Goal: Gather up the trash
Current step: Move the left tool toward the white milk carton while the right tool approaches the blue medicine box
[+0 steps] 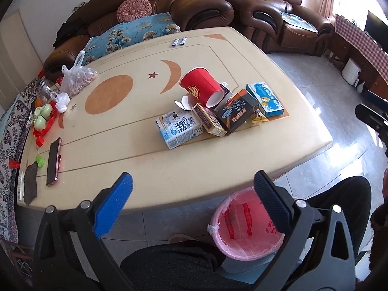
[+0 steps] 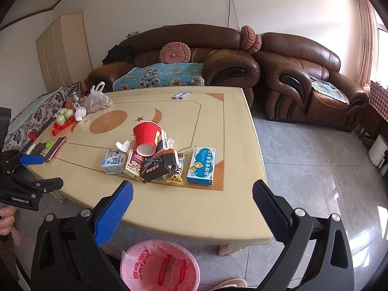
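A heap of trash lies on the cream table (image 1: pixel 135 160) (image 2: pixel 194 208): a red paper cup (image 1: pixel 202 87) (image 2: pixel 146 134) tipped on its side, a white-blue milk carton (image 1: pixel 178 128) (image 2: pixel 113 162), a gold-red box (image 1: pixel 210 119) (image 2: pixel 133 164), a black box (image 1: pixel 238 110) (image 2: pixel 158 166), a yellow wrapper (image 2: pixel 176 171) and a blue medicine box (image 1: pixel 265 99) (image 2: pixel 201 166). A pink-lined bin (image 1: pixel 246 223) (image 2: pixel 160 265) stands on the floor below the table's near edge. My left gripper (image 1: pixel 192 206) is open and empty over the near edge. My right gripper (image 2: pixel 192 214) is open and empty short of the heap.
A phone (image 1: pixel 53 161) (image 2: pixel 55 151), green cups (image 1: pixel 43 116), a bag of nuts (image 1: pixel 76 78) and a glass jar (image 1: pixel 44 88) sit on the table's left side. Two small sachets (image 1: pixel 179 41) lie at the far edge. Brown sofas (image 2: pixel 303 72) stand behind.
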`<move>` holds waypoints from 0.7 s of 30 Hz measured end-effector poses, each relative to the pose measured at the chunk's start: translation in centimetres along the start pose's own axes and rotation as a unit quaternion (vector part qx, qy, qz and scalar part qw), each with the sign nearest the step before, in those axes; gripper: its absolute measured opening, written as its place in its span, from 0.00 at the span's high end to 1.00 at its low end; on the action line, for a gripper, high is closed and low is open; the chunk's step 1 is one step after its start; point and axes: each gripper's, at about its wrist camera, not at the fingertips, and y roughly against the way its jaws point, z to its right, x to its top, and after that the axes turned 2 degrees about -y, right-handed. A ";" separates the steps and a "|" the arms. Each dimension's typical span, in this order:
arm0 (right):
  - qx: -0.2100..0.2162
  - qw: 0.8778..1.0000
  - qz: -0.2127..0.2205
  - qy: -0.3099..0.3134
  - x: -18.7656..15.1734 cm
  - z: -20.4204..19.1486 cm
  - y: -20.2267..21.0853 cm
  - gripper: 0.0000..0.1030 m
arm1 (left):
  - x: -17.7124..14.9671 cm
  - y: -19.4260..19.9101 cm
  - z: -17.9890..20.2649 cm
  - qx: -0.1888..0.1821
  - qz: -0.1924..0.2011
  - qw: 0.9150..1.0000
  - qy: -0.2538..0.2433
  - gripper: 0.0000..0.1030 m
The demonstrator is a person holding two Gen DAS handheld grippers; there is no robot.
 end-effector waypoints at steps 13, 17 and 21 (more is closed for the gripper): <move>0.012 0.999 -0.033 -0.008 2.6 0.3 -6.0 0.06 | 3.9 -4.3 -2.4 -0.046 -0.039 0.997 -0.040 0.05; 0.020 0.999 -0.045 -0.021 3.1 0.9 -7.5 0.06 | 4.4 -6.2 -2.8 -0.048 -0.053 0.996 -0.052 0.05; 0.020 0.998 -0.055 -0.026 3.2 1.5 -8.8 0.06 | 4.8 -7.8 -3.1 -0.051 -0.067 0.995 -0.058 0.05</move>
